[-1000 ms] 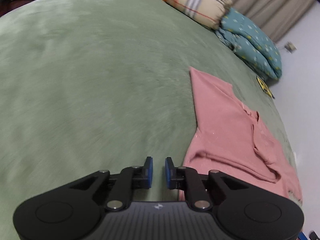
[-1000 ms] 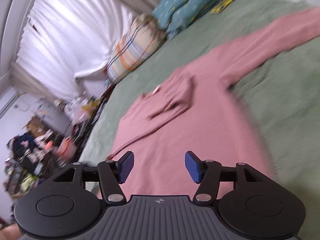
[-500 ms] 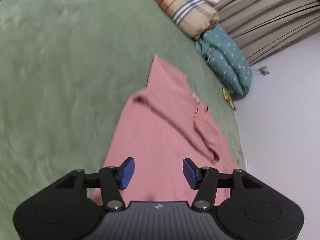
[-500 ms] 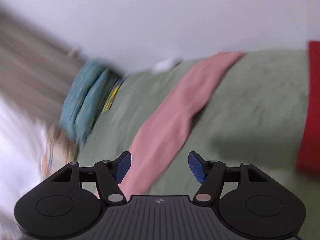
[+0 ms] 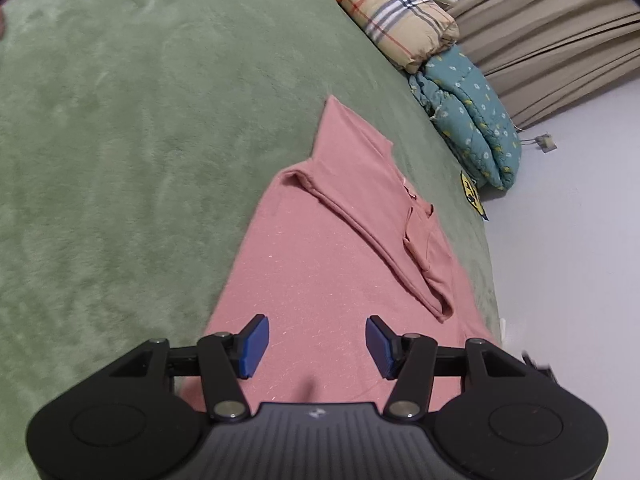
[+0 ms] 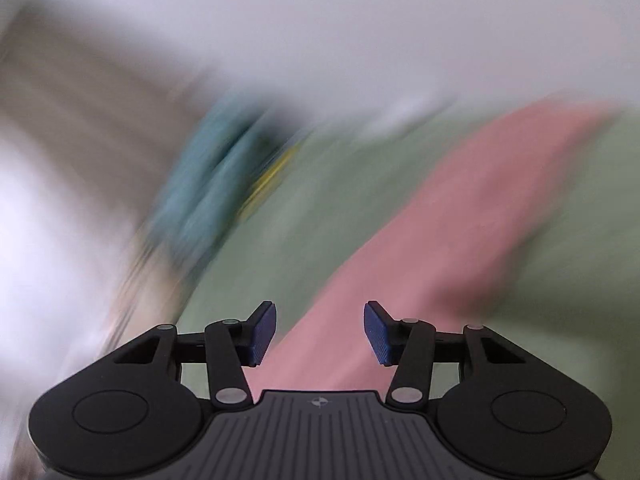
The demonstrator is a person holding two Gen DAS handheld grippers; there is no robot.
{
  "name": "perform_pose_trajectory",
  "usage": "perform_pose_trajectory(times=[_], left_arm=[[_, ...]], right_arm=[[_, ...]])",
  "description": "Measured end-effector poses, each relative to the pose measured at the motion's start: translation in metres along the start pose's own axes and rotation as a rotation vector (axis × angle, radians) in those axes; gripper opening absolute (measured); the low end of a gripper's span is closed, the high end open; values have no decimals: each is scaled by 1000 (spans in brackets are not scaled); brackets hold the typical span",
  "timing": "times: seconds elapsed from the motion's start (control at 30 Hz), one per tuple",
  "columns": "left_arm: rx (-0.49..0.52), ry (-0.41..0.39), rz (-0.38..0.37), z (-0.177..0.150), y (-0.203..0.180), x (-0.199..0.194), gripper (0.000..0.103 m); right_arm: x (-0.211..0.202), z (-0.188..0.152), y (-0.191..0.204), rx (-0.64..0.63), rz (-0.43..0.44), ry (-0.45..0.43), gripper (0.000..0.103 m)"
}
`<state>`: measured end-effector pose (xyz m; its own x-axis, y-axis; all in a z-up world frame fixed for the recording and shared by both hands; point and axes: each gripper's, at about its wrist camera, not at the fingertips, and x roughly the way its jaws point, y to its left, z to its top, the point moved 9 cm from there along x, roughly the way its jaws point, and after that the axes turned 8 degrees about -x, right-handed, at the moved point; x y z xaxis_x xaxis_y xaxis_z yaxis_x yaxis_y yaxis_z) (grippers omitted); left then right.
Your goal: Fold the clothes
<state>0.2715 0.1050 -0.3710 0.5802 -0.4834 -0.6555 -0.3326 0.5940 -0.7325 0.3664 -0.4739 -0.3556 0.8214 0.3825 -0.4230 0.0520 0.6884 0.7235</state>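
Note:
A pink long-sleeved top (image 5: 320, 272) lies flat on the green bed cover (image 5: 120, 140), with one sleeve folded across its chest. My left gripper (image 5: 318, 346) is open and empty, above the top's lower part. In the right wrist view, which is blurred by motion, my right gripper (image 6: 320, 334) is open and empty over the other pink sleeve (image 6: 460, 216), which stretches away to the upper right.
A striped pillow (image 5: 392, 12) and a teal quilt (image 5: 472, 116) lie at the head of the bed by beige curtains (image 5: 560, 40). A small yellow item (image 5: 472, 196) lies near the quilt. A white wall (image 5: 568, 240) borders the bed's right edge.
My left gripper opened and moved from beside the top to over it. My right gripper stayed open and swung quickly from the top's body towards its outstretched sleeve.

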Motion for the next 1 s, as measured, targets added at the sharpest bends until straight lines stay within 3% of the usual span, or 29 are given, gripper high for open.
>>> perform_pose_trajectory(times=[0.1, 0.17, 0.3, 0.33, 0.37, 0.47, 0.6, 0.73, 0.8, 0.83, 0.87, 1.0], left_arm=[[-9, 4, -71, 1, -12, 9, 53], [10, -2, -101, 5, -23, 11, 53], [78, -16, -175, 17, -55, 19, 53], [93, -11, -183, 19, -62, 25, 53], [108, -4, -191, 20, -69, 31, 53], [140, 19, -198, 19, -86, 49, 53], [158, 45, -218, 10, -101, 64, 53], [165, 70, -244, -1, -112, 74, 53], [165, 75, -239, -4, -111, 75, 53], [165, 77, -236, -5, -110, 75, 53], [162, 78, -228, -6, -107, 73, 53], [151, 64, -223, -1, -96, 60, 53]], right_arm=[[59, -69, 52, 26, 98, 209, 42], [86, -93, 62, 54, 63, 250, 42], [109, -107, 63, 99, 7, 243, 42], [113, -109, 63, 116, 5, 237, 33], [115, -108, 63, 108, 6, 235, 6], [115, -112, 58, 32, -53, 259, 6], [103, -104, 67, -63, -90, 207, 8], [110, -102, 60, 24, -45, 190, 32], [122, -100, 61, 69, -19, 194, 32], [126, -100, 62, 55, -25, 206, 24], [129, -100, 62, 42, -31, 217, 6], [118, -95, 65, -95, -109, 233, 8]])
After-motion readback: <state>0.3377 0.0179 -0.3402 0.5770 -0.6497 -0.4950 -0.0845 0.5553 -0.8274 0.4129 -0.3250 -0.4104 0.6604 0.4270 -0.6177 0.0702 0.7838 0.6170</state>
